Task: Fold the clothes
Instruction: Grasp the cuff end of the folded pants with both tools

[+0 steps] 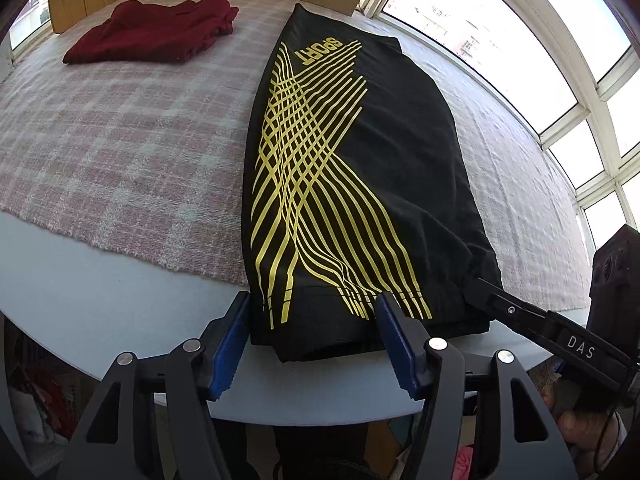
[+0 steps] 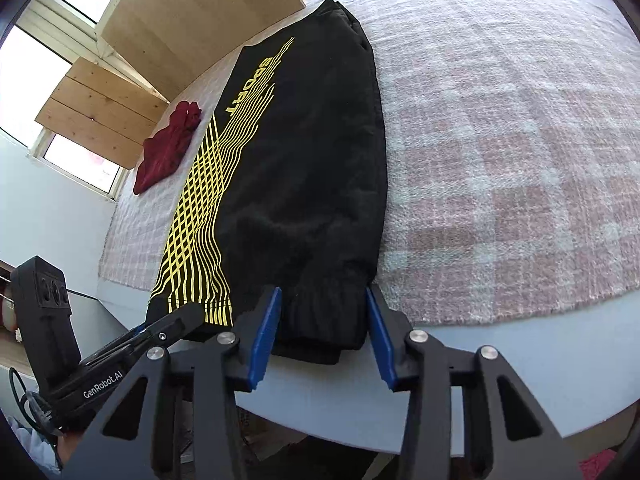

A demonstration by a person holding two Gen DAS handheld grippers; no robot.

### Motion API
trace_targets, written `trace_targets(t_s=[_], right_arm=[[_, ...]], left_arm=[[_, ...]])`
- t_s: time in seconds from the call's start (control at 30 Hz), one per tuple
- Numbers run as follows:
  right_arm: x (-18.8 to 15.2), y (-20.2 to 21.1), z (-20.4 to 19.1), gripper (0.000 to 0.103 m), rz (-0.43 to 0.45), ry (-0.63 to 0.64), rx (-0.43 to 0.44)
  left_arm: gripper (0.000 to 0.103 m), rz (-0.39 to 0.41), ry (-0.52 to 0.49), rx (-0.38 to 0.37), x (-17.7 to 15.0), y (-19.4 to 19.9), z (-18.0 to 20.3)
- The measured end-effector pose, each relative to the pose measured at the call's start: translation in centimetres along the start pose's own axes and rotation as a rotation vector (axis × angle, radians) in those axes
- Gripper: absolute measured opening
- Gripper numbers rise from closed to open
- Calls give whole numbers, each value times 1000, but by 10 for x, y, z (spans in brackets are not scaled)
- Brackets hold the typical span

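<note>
A black garment (image 1: 384,168) with yellow lines and the word SPORT lies folded lengthwise on a pink plaid cloth (image 1: 120,128). Its near cuffed end hangs over the white table edge. My left gripper (image 1: 312,320) is open, with its blue pads on either side of the left part of that end. My right gripper (image 2: 322,312) is open around the right part of the same end of the garment (image 2: 304,184). The right gripper's finger shows in the left wrist view (image 1: 504,304). The left gripper's finger shows in the right wrist view (image 2: 176,320).
A folded dark red garment (image 1: 156,32) lies at the far left of the cloth, and shows in the right wrist view (image 2: 168,148). Wooden panels (image 2: 192,12) and windows stand behind the white table (image 1: 100,304). Clutter lies below the table edge.
</note>
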State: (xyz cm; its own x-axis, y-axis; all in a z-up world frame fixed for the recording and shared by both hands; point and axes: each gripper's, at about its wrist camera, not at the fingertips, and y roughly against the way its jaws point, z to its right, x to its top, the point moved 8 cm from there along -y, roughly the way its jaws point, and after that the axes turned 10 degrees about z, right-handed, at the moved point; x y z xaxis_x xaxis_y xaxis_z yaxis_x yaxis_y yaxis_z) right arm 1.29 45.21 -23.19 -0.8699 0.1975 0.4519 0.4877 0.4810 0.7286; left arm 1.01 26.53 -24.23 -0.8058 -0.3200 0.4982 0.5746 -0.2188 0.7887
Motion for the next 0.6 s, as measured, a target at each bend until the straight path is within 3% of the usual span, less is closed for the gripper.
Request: trace_targets(t_s=[0.17, 0.23, 0.27, 0.3, 0.43, 0.6], right_arm=[[-2, 1, 1, 45, -8, -8, 17], [-3, 1, 0, 38, -10, 24, 15], [-3, 0, 1, 34, -14, 34, 13], [-3, 0, 4, 27, -16, 26, 19], [-2, 1, 6, 20, -18, -33, 89], [5, 6, -1, 18, -1, -60, 133]], left_arm=[[60, 12, 59, -30, 1, 2, -4], [52, 28, 50, -28, 1, 1, -4], [39, 29, 54, -37, 2, 0, -4], [34, 29, 59, -47, 2, -2, -5], [20, 20, 109, -107, 4, -5, -3], [17, 31, 105, -121, 9, -4, 1]])
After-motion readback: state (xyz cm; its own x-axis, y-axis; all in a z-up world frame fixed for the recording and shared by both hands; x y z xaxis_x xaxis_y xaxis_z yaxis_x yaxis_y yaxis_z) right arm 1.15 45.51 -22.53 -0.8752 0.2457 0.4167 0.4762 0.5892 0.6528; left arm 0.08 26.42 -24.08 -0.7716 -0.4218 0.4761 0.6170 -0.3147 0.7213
